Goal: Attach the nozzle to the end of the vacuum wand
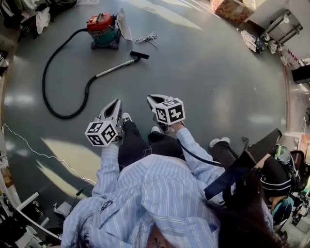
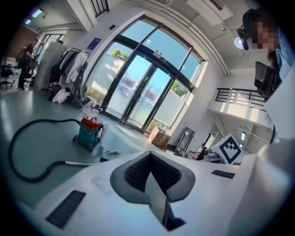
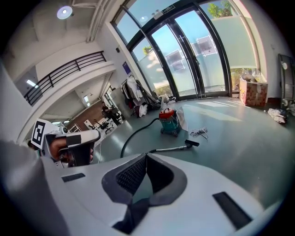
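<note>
A red and teal vacuum cleaner (image 1: 102, 30) stands on the grey floor far ahead. Its black hose (image 1: 48, 77) loops left and runs into a silver wand (image 1: 115, 68) that lies on the floor. A black nozzle (image 1: 139, 55) sits at the wand's far end, touching it. Both grippers are held at waist height, well short of the wand. My left gripper (image 1: 115, 104) is shut and empty. My right gripper (image 1: 154, 100) is shut and empty too. The vacuum cleaner (image 3: 170, 120), wand (image 3: 168, 149) and nozzle (image 3: 192, 143) show in the right gripper view, and the vacuum cleaner (image 2: 89, 132) in the left gripper view.
A coiled white cable (image 1: 147, 38) lies right of the vacuum. A cardboard box (image 1: 230, 9) stands at the far right, a clothes rack (image 2: 69, 76) by the glass doors (image 2: 138, 92). Another person (image 1: 252, 193) crouches close on my right. A thin cord (image 1: 43, 155) crosses the floor at left.
</note>
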`<action>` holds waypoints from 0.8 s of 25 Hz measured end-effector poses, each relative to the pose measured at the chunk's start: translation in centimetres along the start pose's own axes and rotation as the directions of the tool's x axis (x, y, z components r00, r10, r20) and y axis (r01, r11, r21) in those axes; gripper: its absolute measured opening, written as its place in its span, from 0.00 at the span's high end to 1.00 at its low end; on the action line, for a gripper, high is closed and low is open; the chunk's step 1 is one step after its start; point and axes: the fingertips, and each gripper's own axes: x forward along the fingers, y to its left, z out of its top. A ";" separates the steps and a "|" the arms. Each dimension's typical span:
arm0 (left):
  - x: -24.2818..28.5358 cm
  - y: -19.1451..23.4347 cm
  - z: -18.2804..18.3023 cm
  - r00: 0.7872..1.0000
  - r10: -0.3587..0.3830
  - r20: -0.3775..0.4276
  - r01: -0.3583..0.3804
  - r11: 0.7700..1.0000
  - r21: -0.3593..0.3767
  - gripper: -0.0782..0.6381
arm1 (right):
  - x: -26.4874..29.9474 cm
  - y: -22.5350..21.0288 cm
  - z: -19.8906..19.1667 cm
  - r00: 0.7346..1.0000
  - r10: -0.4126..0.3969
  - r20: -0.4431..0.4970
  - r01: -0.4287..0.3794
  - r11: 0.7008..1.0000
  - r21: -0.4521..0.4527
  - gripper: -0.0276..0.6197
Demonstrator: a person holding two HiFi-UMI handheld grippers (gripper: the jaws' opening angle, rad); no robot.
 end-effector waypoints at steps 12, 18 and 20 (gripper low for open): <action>-3.5 -3.2 -4.4 0.996 0.067 -0.054 -0.064 0.997 0.054 0.88 | -1.9 3.2 -3.9 0.994 0.108 -0.024 -0.109 0.992 -0.058 0.95; -4.3 -3.2 -4.6 0.995 0.049 -0.089 -0.035 0.987 0.154 0.88 | -2.2 5.5 -3.4 0.994 0.105 0.001 -0.105 0.993 -0.060 0.95; -4.3 -3.3 -4.5 0.995 0.024 -0.094 -0.008 0.986 0.165 0.88 | -2.1 5.9 -3.0 0.995 0.097 0.009 -0.096 0.993 -0.070 0.95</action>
